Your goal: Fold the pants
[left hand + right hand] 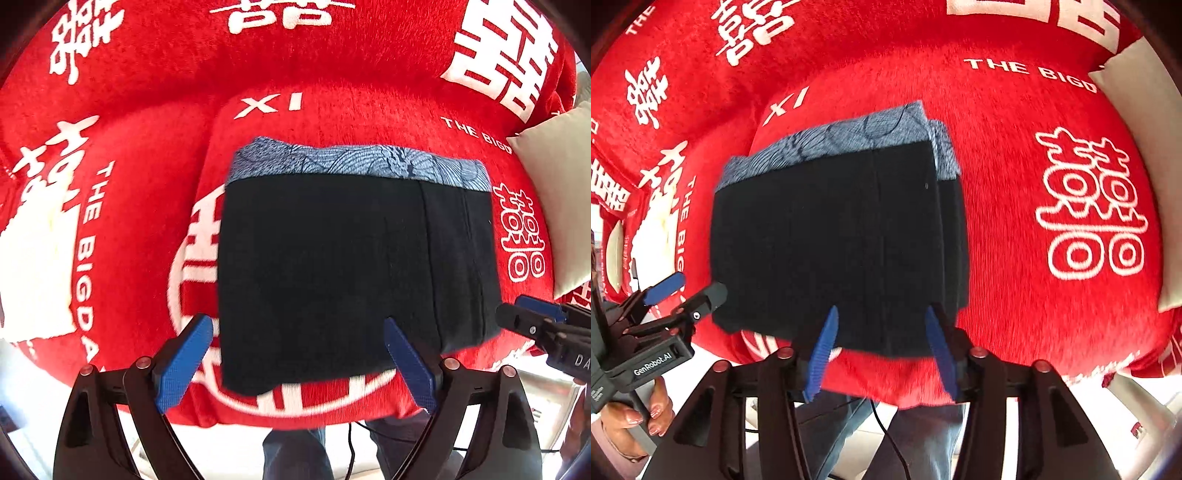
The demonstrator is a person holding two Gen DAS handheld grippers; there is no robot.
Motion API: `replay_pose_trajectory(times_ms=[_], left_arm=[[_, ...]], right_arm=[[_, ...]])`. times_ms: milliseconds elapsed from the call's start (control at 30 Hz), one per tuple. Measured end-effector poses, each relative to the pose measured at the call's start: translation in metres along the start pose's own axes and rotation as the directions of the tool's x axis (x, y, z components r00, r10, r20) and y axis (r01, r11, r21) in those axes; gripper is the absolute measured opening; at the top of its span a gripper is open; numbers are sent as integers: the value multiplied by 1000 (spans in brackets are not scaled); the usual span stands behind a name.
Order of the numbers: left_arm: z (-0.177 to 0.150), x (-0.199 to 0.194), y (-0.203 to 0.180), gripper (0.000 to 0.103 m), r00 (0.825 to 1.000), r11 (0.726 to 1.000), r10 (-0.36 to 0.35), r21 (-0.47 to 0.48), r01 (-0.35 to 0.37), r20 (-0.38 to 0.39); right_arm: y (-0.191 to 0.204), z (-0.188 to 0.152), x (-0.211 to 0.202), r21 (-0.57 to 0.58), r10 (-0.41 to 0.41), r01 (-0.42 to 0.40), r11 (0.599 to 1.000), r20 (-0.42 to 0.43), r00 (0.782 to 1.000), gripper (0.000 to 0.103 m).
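Note:
The pants [332, 266] lie folded into a dark navy rectangle on the red seat cover [147, 166], with the blue patterned waistband [351, 162] at the far edge. My left gripper [295, 328] hovers open over the pants' near left corner, nothing between its blue pads. In the right wrist view the pants [831, 240] fill the middle. My right gripper [881, 312] stands open above their near edge, its pads apart and not pressing the cloth. The left gripper [700, 284] shows open at the pants' left edge, and the right gripper [513, 308] shows at their right edge.
The red plush cover with white characters drapes the seat and backrest. A cream pillow [554, 206] [1137, 110] lies to the right. The seat's front edge [905, 387] is just below the grippers. Beyond it are a person's jeans [295, 454], a black cable, and a hand [646, 417].

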State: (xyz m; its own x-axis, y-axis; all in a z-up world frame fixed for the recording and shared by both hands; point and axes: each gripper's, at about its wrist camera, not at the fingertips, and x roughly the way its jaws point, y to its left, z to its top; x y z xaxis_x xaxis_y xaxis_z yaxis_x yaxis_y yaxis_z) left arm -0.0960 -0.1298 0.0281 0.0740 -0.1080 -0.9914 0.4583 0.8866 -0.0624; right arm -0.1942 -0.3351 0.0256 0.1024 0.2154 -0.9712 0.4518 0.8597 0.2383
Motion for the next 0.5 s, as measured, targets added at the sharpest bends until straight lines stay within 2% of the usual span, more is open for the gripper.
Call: replay_pose_trajectory(times_ms=[100, 167, 200, 300, 400, 500], left_arm=[[-7, -11, 1, 94, 1000, 1000, 7, -9, -7, -16], [-12, -19, 1, 103, 1000, 1000, 25, -6, -25, -18], [-13, -23, 1, 103, 999, 999, 33, -4, -33, -14], [-18, -32, 1, 103, 999, 999, 35, 8, -34, -31], [-22, -41, 2, 103, 999, 999, 40, 25, -39, -35], [-24, -50, 3, 103, 999, 999, 34, 28, -33, -31]], right_arm=[[7, -12, -8, 19, -5, 5, 1000, -8, 1000, 68], [13, -20, -14, 28, -6, 6, 1000, -4, 1000, 77], [16, -23, -17, 26, -10, 10, 1000, -3, 1000, 79], [23, -34, -28, 21, -35, 34, 999, 8, 999, 81], [29, -38, -33, 26, -56, 56, 998, 15, 998, 91], [35, -42, -40, 29, -77, 76, 997, 28, 997, 92]])
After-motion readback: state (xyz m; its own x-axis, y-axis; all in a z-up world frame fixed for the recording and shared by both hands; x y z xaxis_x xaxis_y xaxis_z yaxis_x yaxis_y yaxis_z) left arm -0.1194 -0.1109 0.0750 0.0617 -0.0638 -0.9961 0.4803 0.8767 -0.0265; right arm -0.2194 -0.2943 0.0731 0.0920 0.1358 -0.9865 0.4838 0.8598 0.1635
